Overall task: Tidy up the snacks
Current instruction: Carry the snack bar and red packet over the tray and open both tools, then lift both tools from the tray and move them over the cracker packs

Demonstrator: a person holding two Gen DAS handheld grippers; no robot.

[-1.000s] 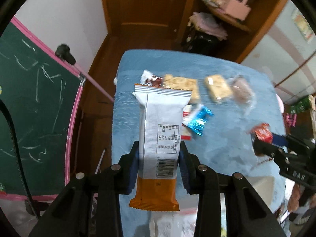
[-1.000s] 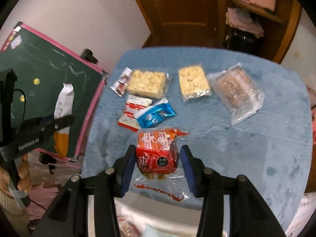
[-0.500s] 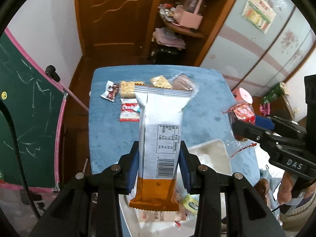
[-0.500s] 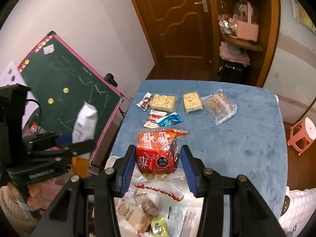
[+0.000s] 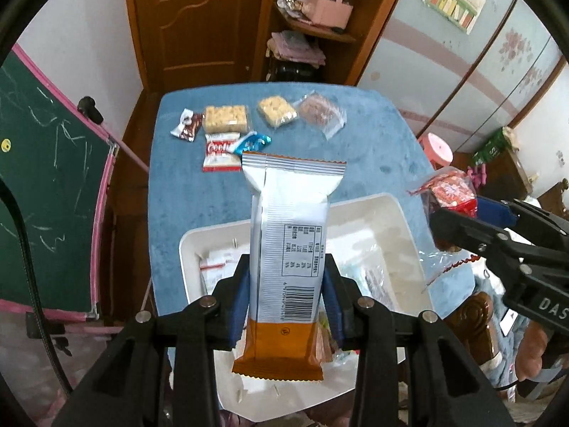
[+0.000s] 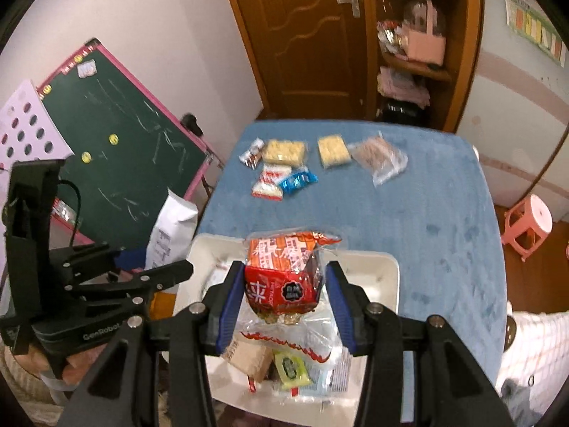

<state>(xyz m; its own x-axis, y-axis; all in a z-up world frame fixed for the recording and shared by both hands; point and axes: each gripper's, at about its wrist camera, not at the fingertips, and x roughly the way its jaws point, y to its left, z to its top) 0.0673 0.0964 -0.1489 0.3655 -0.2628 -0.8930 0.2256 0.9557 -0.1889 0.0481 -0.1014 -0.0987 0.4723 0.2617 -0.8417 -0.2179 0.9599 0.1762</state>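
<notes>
My left gripper (image 5: 288, 299) is shut on a long white and orange snack packet (image 5: 290, 242), held upright above the white bin (image 5: 370, 201). My right gripper (image 6: 284, 299) is shut on a red snack bag (image 6: 284, 274) in clear wrap, held above the same bin (image 6: 387, 267). Each gripper shows in the other's view: the right one at the right (image 5: 473, 227), the left one at the left (image 6: 142, 277). Several snack packets lie in rows at the far end of the blue table (image 5: 177, 192), among them a blue one (image 6: 298, 180) and a red and white one (image 5: 220, 151).
The bin holds several loose packets (image 6: 290, 370). A green chalkboard (image 5: 39, 185) leans left of the table. A pink stool (image 6: 528, 222) stands to the right. A wooden door and shelves are behind the table.
Both grippers have pulled back and up from the far snack rows with their packets still held. The white bin has come into view beneath them.
</notes>
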